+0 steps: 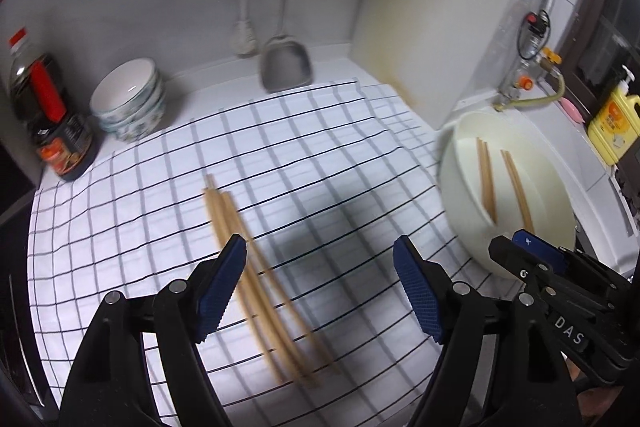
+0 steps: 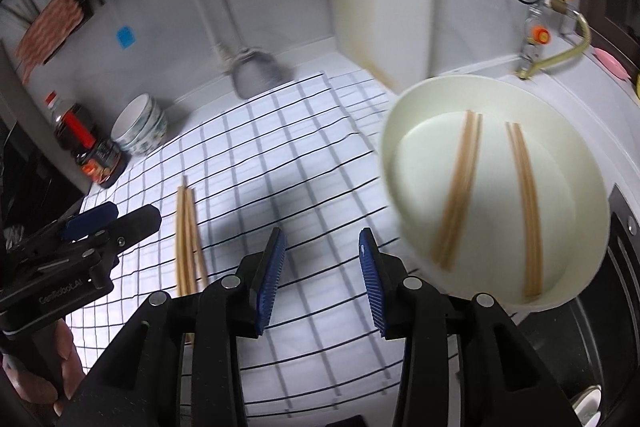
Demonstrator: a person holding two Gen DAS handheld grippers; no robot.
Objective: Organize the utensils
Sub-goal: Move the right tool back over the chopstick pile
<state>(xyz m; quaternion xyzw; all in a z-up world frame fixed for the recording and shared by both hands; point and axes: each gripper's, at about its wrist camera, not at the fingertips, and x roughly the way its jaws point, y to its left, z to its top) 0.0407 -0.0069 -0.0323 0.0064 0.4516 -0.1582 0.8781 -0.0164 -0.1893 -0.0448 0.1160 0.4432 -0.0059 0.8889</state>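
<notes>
Several wooden chopsticks (image 1: 256,275) lie in a loose bundle on the checked cloth (image 1: 320,147). My left gripper (image 1: 320,241) hovers over them, open, with the sticks below the gap near its left finger. Two more pairs of chopsticks (image 2: 460,187) (image 2: 524,207) lie inside the white basin (image 2: 392,131) at the right. My right gripper (image 2: 322,233) stands open over the cloth just left of the basin, nothing between its fingers. In the right wrist view the left gripper (image 2: 112,219) shows beside the bundle (image 2: 186,239). In the left wrist view the right gripper (image 1: 520,247) sits by the basin (image 1: 460,163).
A dark sauce bottle (image 1: 52,119) and a stack of bowls (image 1: 132,99) stand at the back left. A metal spatula (image 1: 286,67) hangs at the wall, beside a leaning white cutting board (image 1: 432,27). A yellow soap bottle (image 1: 612,123) and gas fittings (image 1: 528,75) are at the right.
</notes>
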